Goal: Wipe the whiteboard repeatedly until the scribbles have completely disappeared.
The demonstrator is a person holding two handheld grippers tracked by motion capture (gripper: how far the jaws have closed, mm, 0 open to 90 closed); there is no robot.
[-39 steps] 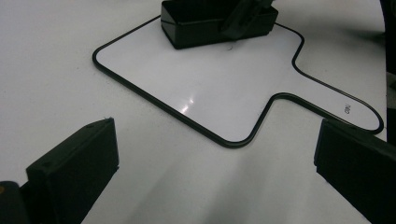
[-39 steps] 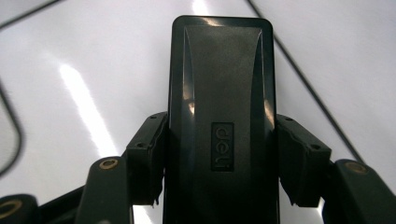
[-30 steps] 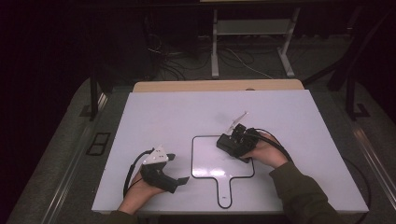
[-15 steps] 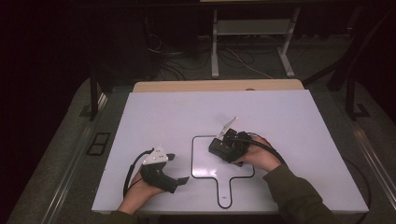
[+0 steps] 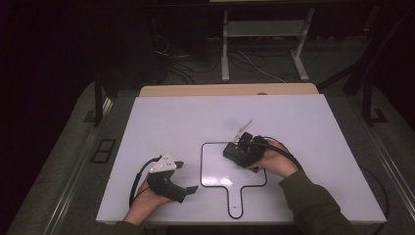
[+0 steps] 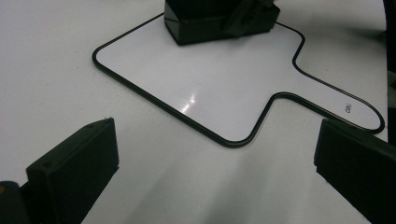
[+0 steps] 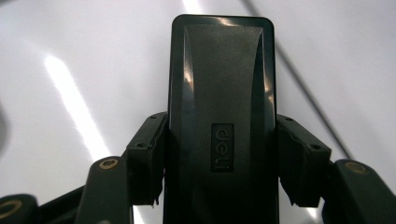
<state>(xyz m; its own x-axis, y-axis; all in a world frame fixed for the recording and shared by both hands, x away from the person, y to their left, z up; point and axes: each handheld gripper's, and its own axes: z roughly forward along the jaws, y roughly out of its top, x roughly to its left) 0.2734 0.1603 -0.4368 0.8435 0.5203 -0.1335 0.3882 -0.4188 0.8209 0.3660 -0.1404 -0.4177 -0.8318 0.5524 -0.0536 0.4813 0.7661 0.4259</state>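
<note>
The right gripper [image 7: 219,161] is clamping a black whiteboard eraser [image 7: 222,107] across its long sides, one pad pressing on each flank at about mid-length. The eraser is sitting on the right part of the handheld whiteboard [image 5: 218,166], which is lying flat near the middle of the white table [image 5: 171,117] with its handle pointing toward the near edge. The eraser's shell looks like hard, smooth, glossy plastic: probably light and stiff, not fragile, but likely to slip under a loose grip, so the parallel flanks where it is being held seem the best purchase. To the left, the left gripper [image 5: 183,177] is resting on the table near the board's near-left corner, its jaws standing wide apart with nothing between them.
</note>
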